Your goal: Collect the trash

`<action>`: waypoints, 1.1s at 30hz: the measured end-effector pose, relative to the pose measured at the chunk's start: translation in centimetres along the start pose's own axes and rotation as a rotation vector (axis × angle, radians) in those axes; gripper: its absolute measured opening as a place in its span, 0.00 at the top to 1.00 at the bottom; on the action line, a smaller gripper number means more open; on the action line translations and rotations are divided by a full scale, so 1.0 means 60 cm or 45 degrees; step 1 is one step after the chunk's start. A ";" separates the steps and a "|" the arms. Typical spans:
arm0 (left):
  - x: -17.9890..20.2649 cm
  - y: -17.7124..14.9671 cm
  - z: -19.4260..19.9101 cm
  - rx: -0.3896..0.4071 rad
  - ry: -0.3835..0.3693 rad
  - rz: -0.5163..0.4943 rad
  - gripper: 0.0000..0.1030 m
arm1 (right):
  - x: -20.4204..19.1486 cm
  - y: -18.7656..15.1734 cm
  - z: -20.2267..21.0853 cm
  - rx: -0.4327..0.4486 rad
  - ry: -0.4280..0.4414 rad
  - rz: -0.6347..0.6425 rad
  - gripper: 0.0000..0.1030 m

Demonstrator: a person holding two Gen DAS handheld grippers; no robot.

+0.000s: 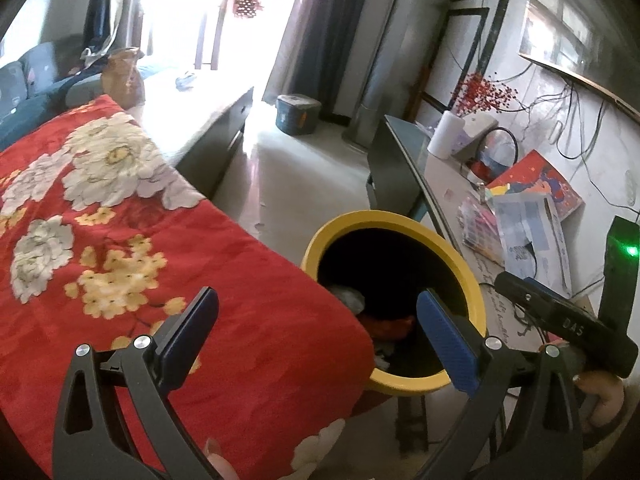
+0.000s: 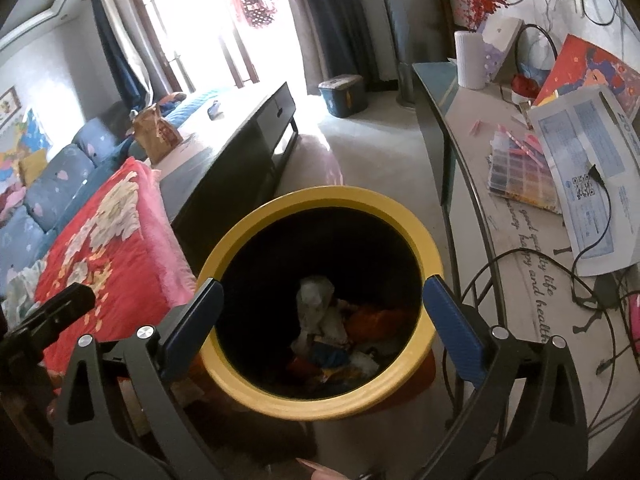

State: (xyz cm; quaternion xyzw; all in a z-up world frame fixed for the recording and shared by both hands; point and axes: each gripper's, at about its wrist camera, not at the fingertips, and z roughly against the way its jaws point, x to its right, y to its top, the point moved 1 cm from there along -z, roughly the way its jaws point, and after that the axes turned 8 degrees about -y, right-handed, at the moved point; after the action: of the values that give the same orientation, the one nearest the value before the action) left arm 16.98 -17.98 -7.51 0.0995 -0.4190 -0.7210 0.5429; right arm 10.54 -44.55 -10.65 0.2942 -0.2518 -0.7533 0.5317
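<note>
Two hand-held grippers are seen spread wide and empty, nothing lying between the blue pads of either. The right hand-held gripper (image 2: pixel 322 312) is aimed downward at the mouth of the yellow bin (image 2: pixel 320 404), which fills the centre of the right wrist view, so that whatever is let go there falls straight inside. At the bottom of the bin a heap of trash (image 2: pixel 324 320) is visible: crumpled white paper, something orange, some blue scraps. The left hand-held gripper (image 1: pixel 320 332) is held to one side, its left pad over the red flowered blanket (image 1: pixel 120 208) in the lower left of its frame, its right pad over the bin's rim. The bin is set between the blanket's edge and the tabltop (image 2: pixel 520 240) at the right, judged handy to both. On the tabletop papers (image 2: pixel 584 184) and cables are left lying. Both grippers are tilted downward, side by side; a little of the person's hand (image 1: pixel 600 396) is seen at lower right.
</note>
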 end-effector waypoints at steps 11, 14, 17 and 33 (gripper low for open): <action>-0.033 -0.002 0.060 0.066 0.113 0.026 0.06 | -0.088 -0.013 0.055 0.064 0.089 0.121 0.11; -0.043 -0.006 0.085 0.102 0.160 0.023 0.06 | -0.115 -0.023 0.075 0.103 0.104 0.154 0.11; -0.052 -0.007 0.108 0.137 0.181 0.026 0.06 | -0.139 -0.040 0.094 0.145 0.123 0.167 0.11; -0.083 -0.041 0.234 0.336 0.351 -0.010 0.06 | -0.200 -0.080 0.190 0.438 0.163 0.252 0.11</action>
State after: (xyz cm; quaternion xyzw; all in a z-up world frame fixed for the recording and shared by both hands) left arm 8.79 -6.55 -2.00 0.2693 -0.4311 -0.6416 0.5744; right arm 2.44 -30.94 -3.89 0.4016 -0.3700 -0.6231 0.5599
